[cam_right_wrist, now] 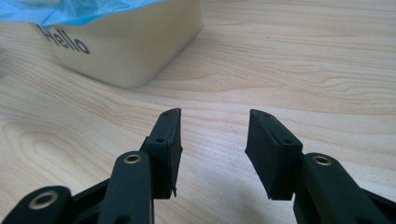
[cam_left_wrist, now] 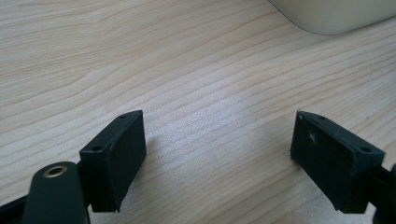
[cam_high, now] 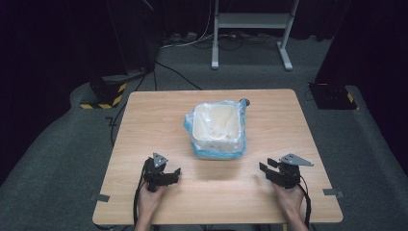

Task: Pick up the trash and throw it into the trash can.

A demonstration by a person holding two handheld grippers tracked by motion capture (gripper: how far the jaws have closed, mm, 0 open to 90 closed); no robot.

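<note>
Wooden table (cam_high: 159, 125): one lined bin (cam_high: 217, 129) (two claws apart).

Overall light: bright on the wooden tabletop (cam_high: 211, 192) in the high view; the floor and backdrop around it fall off into near black.
Source: overhead, judging by short soft shadows under the white bin (cam_high: 217, 126) and each tool.
Glare: a pale sheen on the wood between the left tool's jaws in the left gripper view.
Focus: wood grain sharp; the nearest tool parts are soft.
High view: slightly grainy.
</note>
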